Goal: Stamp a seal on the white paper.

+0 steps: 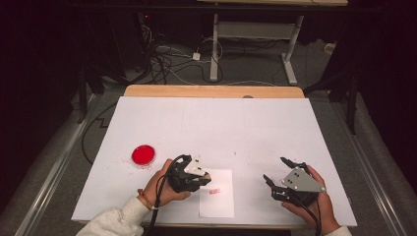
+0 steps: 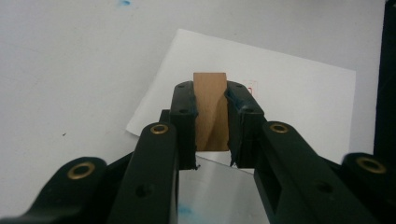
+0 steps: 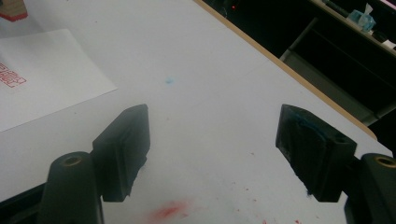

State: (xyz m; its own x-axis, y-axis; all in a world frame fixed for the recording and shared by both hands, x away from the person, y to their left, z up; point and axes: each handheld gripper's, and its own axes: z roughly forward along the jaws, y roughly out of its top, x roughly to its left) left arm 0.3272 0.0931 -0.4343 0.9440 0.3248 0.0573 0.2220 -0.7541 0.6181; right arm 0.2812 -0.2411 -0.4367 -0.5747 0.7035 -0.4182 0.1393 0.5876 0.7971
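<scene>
Your left gripper [image 2: 211,100] has its 2 jaws clamped on a wooden stamp [image 2: 211,109], the pads pressing its 2 opposite flat sides with the block standing upright between them. The stamp's far end pokes just past the jaw tips, over the white sheet of paper [image 2: 299,98]. A red print [image 1: 214,191] already sits on that sheet, just beside your left jaws on the side toward your other hand, and its edge peeks out at the right jaw tip in the left gripper view.

Treat the stamp as a stiff, light block: it won't flex, and it should not need a hard squeeze. The smooth wood could slide if your grip slackens, so keep the pads flat on the broad faces near the middle, not on the corners, and keep them off the inked face.

The paper is thin and loose on the table; it may lift or shift with the stamp if ink makes it stick.

Your right gripper [image 3: 212,140] has its jaws wide apart with nothing between them, resting over the bare white table [image 3: 210,70], well apart from the sheet. The red ink pad [image 1: 143,155] lies on the far side of your left hand, away from the jaws.
</scene>
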